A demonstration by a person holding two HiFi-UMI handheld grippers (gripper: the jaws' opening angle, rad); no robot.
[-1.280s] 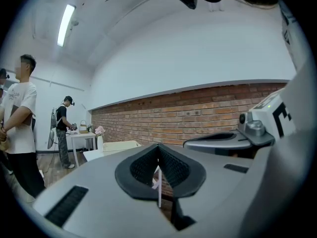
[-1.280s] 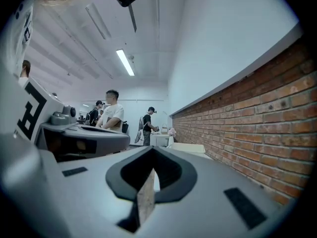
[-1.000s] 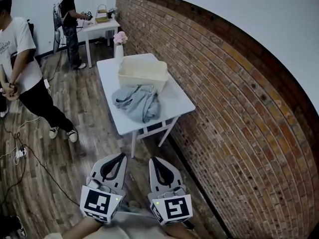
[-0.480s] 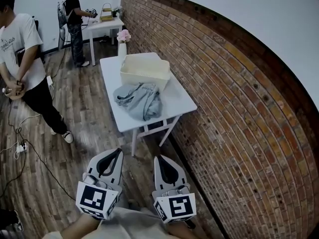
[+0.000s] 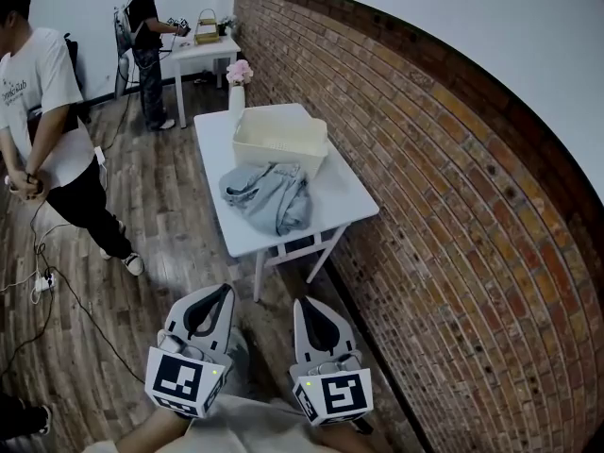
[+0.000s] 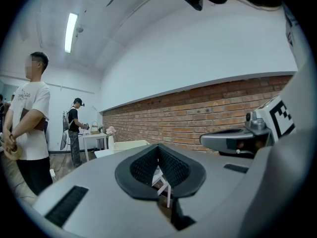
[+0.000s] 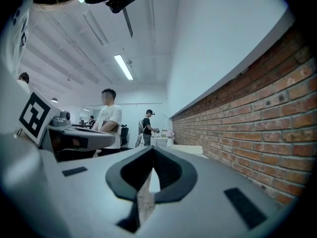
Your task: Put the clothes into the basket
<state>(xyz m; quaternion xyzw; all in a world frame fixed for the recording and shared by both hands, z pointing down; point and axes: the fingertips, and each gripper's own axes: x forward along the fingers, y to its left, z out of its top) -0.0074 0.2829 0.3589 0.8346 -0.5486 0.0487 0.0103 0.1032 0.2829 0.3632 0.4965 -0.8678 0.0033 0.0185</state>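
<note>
A grey-blue heap of clothes lies on the near half of a white table. Behind it on the same table stands a cream basket, seemingly with nothing in it. My left gripper and right gripper are both held low and close to my body, well short of the table, side by side, pointing toward it. Both are shut with nothing between the jaws. In the left gripper view the basket shows far off beyond the shut jaws; the right gripper view shows the basket distant too.
A brick wall runs along the table's right side. A white vase with pink flowers stands at the table's far corner. A person in a white shirt stands left; another person is at a far table. Cables cross the wooden floor.
The view has shifted slightly: the table and basket sit a little lower and to the right in the head view. Both grippers stay shut and low.
</note>
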